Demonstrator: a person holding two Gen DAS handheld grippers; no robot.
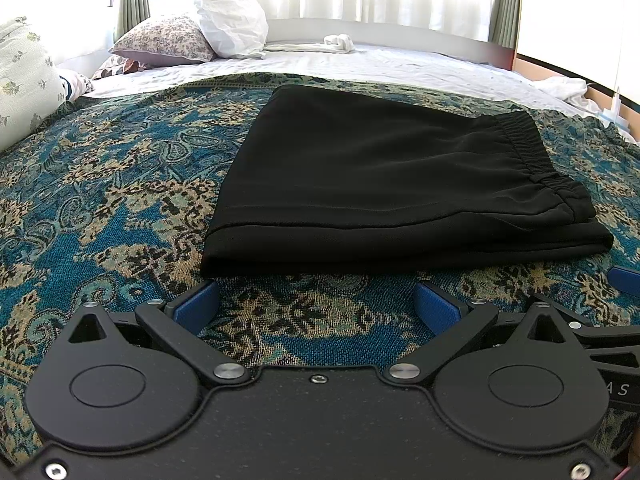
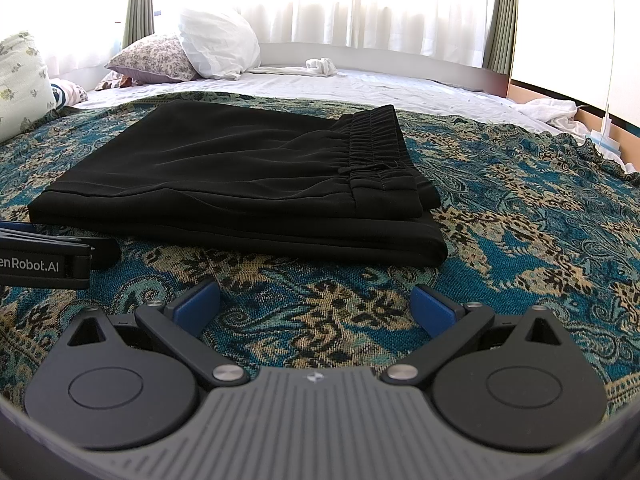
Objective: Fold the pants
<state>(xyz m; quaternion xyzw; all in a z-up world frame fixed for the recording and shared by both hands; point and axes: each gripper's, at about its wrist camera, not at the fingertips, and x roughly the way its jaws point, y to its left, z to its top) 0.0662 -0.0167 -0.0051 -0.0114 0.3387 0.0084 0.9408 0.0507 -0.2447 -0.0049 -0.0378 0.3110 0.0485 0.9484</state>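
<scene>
The left gripper (image 1: 318, 304) hovers with its jaws spread wide and empty, just short of the near folded edge of the black pants (image 1: 384, 176). The pants lie folded in layers on the teal paisley bedspread (image 1: 100, 200), elastic waistband (image 2: 376, 140) toward the right. The right gripper (image 2: 316, 304) is likewise wide apart, holding nothing, near the pants' right corner.

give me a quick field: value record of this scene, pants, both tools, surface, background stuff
pants: black pants, folded into a flat stack, elastic waistband on the right side
surface: blue patterned bedspread over a bed
left tool: left tool open, holding nothing, just short of the stack's near edge
right tool: right tool open, holding nothing, apart from the pants
background: white pillow, floral pillow, sheer curtains
task state: pants appear folded
</scene>
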